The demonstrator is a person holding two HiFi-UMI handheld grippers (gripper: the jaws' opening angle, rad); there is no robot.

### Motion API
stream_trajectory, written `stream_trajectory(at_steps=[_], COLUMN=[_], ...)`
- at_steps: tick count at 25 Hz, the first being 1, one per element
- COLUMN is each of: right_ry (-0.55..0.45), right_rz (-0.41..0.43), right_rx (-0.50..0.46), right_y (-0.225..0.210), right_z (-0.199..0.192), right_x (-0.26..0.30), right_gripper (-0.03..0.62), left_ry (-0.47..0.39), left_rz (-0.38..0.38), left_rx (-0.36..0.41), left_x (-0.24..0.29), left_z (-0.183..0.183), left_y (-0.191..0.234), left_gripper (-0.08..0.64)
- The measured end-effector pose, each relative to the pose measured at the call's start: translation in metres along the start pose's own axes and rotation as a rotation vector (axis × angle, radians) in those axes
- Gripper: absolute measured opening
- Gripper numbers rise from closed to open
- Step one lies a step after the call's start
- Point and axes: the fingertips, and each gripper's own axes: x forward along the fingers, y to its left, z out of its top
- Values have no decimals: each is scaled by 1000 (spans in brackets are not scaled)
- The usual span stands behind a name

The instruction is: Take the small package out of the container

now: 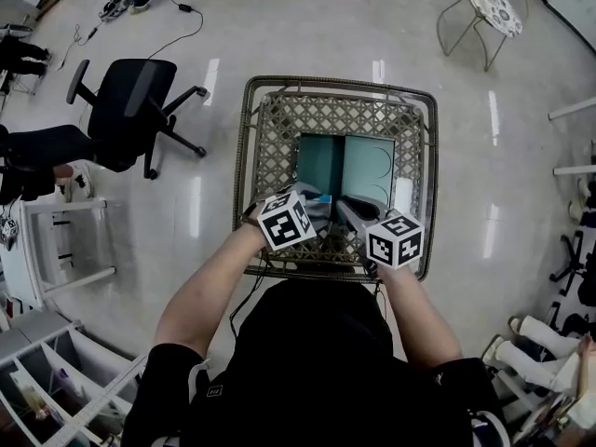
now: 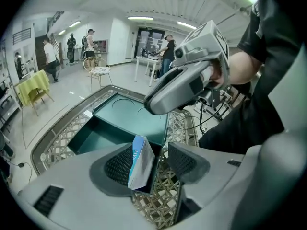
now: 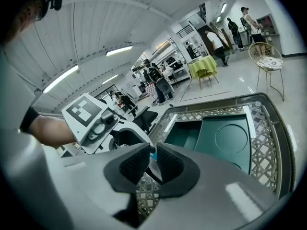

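Head view shows a person standing at the near edge of a square lattice-topped table, a gripper in each hand. A teal container lies open at the middle of the table, its lid folded flat toward the right edge. Both grippers meet over the container's near wall, toward the table's near edge.

The left gripper has the small package, a white and blue box, between its jaws. In the left gripper view the package leans tilted against the left pad. A slit of lattice and dark container wall shows between it and the right pad, so the jaws stand apart and do not clamp it. It sits above the container's near corner, clear of the hollow inside.

The right gripper points in from the right, its tips just beside the package. In the right gripper view its jaws are almost together, with a narrow gap and nothing pressed between the pads; a sliver of blue shows through the gap.

A black office chair stands off the table's left edge.
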Motion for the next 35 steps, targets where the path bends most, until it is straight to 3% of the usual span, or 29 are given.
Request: stream_trajectory(at_steps=[6,11,14,16,22,27,35], right_ry=[127,174,172,186,233,176,198], right_rz=[-6,43,49,59,60,62,68], right_rx=[-155,-210,-203,-187,-145,-40,-77], right_y=[-5,1,1,1,5,6,7], right_z=[-29,-44,-41,-43,-59,-52,-51], right_x=[22,35,40,41,39,41,44], right_gripper=[111,133,132,132,132,130,129], left_ry=[-15,-28,-42,-45,-55,-62,-37], left_rz=[5,8,10,6,21,3,22], left_rx=[38,54,47,49,68,75,117], left_x=[-9,-16,-20,-19,-17,-12,-13], left_z=[-10,-16,-19,-21,-18,-17,-18], left_y=[-7,-10,-9,-10,-14,-19,-20], left_gripper=[233,192,173,110,106,123,123])
